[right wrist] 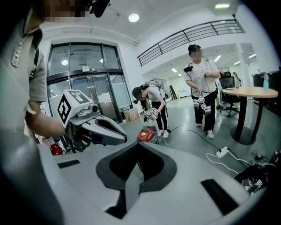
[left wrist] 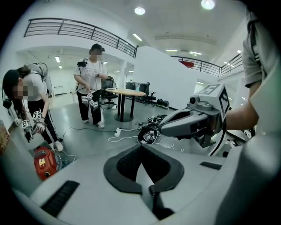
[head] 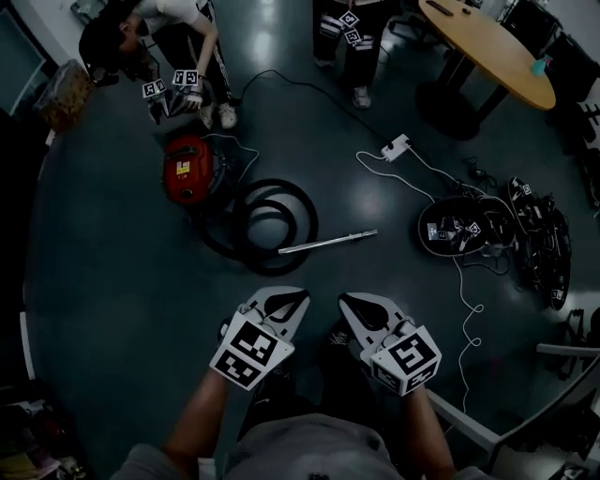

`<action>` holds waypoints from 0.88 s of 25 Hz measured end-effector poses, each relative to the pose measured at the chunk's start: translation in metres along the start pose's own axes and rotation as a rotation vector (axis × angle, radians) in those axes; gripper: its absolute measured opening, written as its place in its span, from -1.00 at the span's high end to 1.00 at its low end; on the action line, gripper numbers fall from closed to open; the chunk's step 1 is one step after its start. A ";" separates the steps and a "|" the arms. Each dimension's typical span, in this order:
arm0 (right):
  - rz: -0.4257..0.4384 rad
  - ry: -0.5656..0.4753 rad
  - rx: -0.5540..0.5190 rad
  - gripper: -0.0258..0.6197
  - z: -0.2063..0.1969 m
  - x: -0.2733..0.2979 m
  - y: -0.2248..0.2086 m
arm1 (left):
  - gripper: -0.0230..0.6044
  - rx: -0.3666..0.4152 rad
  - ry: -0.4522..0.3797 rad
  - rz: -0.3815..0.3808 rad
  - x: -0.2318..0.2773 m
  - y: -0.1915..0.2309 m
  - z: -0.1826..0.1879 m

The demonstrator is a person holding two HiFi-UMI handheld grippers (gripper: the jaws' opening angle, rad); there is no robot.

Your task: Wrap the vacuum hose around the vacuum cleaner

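A big open lab or office hall: a bare polished grey floor [head: 112,281], a railed gallery [left wrist: 79,28] above white walls, glass doors [right wrist: 88,83], round ceiling lights [left wrist: 140,10], a round worktop [head: 497,56] with office chairs [right wrist: 227,82], and cables and gear [head: 487,225] heaped on the floor.

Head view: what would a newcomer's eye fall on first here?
The red vacuum cleaner stands on the dark floor, upper left, with the black hose coiled just right of it. Low centre, the left gripper and right gripper sit side by side, jaws shut and empty.
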State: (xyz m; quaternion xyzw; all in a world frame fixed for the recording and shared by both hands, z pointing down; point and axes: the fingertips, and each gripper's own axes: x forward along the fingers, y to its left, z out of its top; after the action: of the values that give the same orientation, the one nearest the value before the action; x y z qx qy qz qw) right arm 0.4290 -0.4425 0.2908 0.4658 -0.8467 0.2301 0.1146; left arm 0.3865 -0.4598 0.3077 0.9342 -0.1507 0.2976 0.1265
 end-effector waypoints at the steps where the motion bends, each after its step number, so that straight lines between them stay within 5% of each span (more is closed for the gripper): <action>1: -0.017 -0.021 -0.007 0.91 0.009 -0.005 0.009 | 0.90 0.013 -0.019 -0.005 -0.011 -0.003 0.006; 13: -0.213 -0.182 -0.070 0.91 0.074 -0.062 0.097 | 0.90 0.104 -0.164 -0.018 -0.108 -0.059 0.055; 22: -0.236 -0.319 -0.114 0.91 0.111 -0.088 0.146 | 0.90 0.167 -0.278 -0.010 -0.158 -0.083 0.083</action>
State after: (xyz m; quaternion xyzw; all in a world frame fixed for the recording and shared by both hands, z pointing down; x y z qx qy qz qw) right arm 0.3559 -0.3657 0.1176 0.5851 -0.8053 0.0900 0.0317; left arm 0.3360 -0.3775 0.1364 0.9744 -0.1369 0.1761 0.0279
